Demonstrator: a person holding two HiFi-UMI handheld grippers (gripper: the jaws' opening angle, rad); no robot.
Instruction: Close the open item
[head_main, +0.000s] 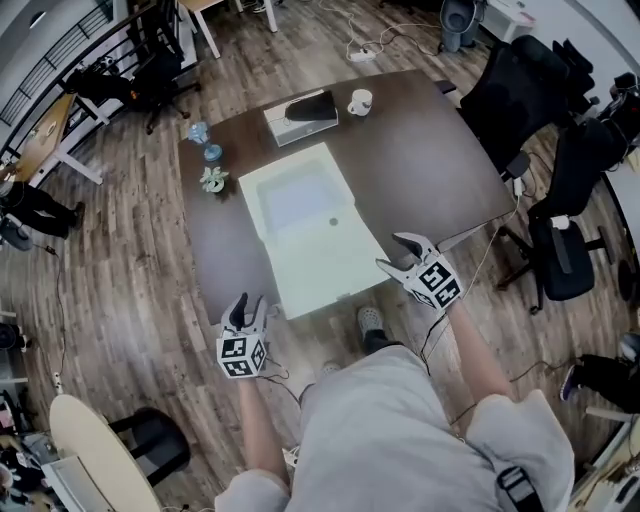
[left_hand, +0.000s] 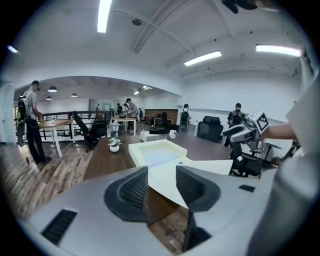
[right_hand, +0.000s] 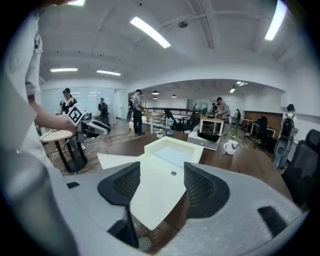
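Observation:
A shallow white box (head_main: 252, 190) lies open on the brown table (head_main: 430, 160), its flat lid (head_main: 320, 265) folded out toward me as far as the near edge. My left gripper (head_main: 250, 308) hovers just off the table, left of the lid's near-left corner. In the left gripper view its jaws (left_hand: 161, 182) stand apart and the lid's corner (left_hand: 200, 167) shows beyond them, untouched. My right gripper (head_main: 393, 252) is at the lid's near-right corner. In the right gripper view (right_hand: 161, 180) its jaws are spread wide and the lid (right_hand: 155, 195) lies between them without contact.
At the table's far end are a white mug (head_main: 360, 101), a grey box with a black item on it (head_main: 301, 117), a small potted plant (head_main: 213, 180) and a blue glass object (head_main: 198, 132). Black office chairs (head_main: 520, 90) crowd the right side.

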